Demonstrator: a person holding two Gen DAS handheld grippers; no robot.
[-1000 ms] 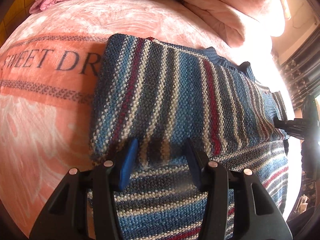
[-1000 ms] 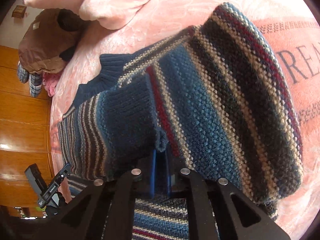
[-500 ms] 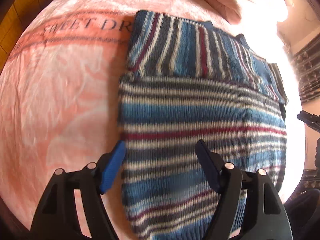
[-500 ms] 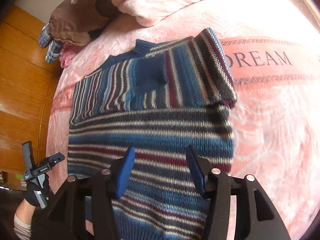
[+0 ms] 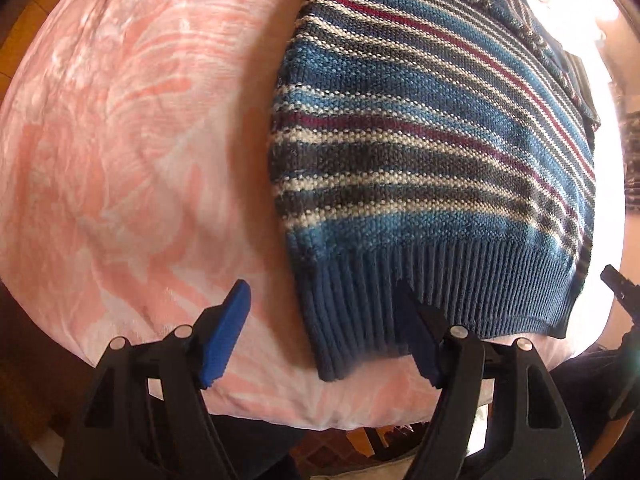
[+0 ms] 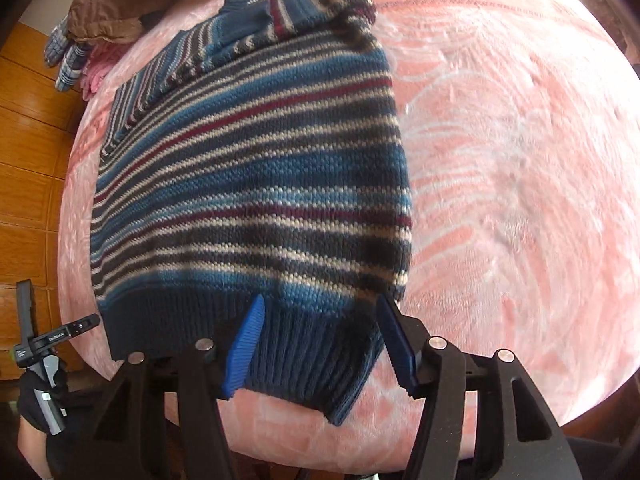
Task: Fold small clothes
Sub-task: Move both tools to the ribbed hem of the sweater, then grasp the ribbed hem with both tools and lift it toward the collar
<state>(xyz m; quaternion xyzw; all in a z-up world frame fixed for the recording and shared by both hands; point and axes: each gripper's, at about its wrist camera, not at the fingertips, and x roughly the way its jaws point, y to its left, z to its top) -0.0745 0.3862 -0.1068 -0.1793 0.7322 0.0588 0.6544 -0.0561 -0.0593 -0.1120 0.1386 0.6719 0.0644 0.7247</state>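
Presently: striped sweater laid flat on pink bed, sleeves seen folded inward at 12 o'clock; hem at 6 o'clock judged unfolded; left gripper and right gripper spread wide, nothing held.

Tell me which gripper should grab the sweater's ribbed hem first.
Probably right. The right gripper is open and straddles the striped sweater's ribbed hem; the left gripper, also open, has one finger off the hem, over the pink blanket.
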